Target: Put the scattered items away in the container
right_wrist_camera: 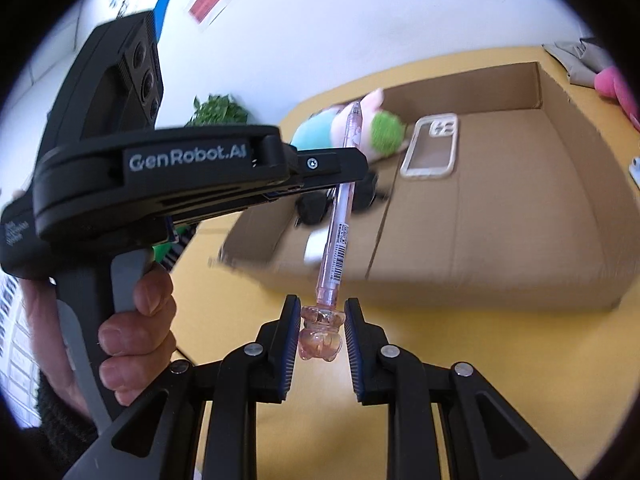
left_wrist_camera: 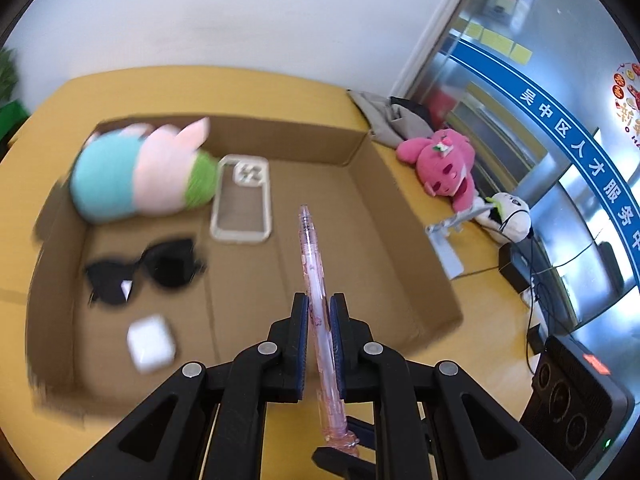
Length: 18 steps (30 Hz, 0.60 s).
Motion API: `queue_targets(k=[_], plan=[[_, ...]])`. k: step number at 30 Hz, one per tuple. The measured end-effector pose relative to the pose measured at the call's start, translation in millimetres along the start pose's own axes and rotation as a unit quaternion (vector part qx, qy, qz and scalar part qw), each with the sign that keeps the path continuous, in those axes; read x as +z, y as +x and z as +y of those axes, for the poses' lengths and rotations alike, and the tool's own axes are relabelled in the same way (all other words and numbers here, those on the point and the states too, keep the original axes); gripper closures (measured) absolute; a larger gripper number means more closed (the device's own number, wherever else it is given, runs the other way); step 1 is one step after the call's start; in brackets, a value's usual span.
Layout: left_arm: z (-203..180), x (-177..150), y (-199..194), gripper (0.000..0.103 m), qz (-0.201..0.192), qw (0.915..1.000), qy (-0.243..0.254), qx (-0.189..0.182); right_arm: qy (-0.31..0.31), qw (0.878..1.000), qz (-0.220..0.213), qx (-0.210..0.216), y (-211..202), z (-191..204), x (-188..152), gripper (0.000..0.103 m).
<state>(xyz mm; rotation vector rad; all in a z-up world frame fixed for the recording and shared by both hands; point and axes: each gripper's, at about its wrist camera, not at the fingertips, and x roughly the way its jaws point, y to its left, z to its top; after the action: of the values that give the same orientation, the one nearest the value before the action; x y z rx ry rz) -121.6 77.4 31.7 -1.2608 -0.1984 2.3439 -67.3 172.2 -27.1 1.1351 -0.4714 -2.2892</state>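
Pink and translucent, the pen (left_wrist_camera: 316, 320) is held in the air above the cardboard box (left_wrist_camera: 400, 216), pinched at about mid-barrel between the 2 pads of the left gripper (left_wrist_camera: 319, 316). In the left wrist view its long axis runs almost straight along the fingers, with the tip pointing forward over the box floor and the bear-shaped cap end trailing back under the gripper body. The left jaws are closed on the barrel.

Seen from the right wrist, the same pen (right_wrist_camera: 340, 216) slants up and away, and its bear cap sits between the fingers of the right gripper (right_wrist_camera: 322, 332). Those right jaws stand apart, with a visible gap on each side of the cap, so they grip nothing. Both grippers are at the pen, but only the left 1 carries it.

Below and ahead of the tip, the box already holds a clear phone case (left_wrist_camera: 242, 200), black sunglasses (left_wrist_camera: 140, 272), a white earbud case (left_wrist_camera: 151, 344) and a soft toy in blue, pink and green (left_wrist_camera: 132, 172). My judgement is that the coming move turns on the pen's axis pointing into bare cardboard right of the phone case: opening the left jaws there should drop it lengthwise into the box.

Outside, on the yellow table (left_wrist_camera: 492, 320), a pink plush (left_wrist_camera: 444, 164) and a white plush (left_wrist_camera: 508, 216) lie well apart from the jaws.
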Motion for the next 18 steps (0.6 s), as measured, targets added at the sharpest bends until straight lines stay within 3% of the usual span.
queue_targets(k=[9,18], plan=[[1,97,61,0.091,0.045,0.9973,-0.007,-0.058,0.013,0.999,0.023,-0.040,11,-50,94,0.082],[24,145,142,0.091,0.100,0.9923,-0.041,-0.061,0.060,0.995,0.070,-0.036,57,-109,143,0.082]])
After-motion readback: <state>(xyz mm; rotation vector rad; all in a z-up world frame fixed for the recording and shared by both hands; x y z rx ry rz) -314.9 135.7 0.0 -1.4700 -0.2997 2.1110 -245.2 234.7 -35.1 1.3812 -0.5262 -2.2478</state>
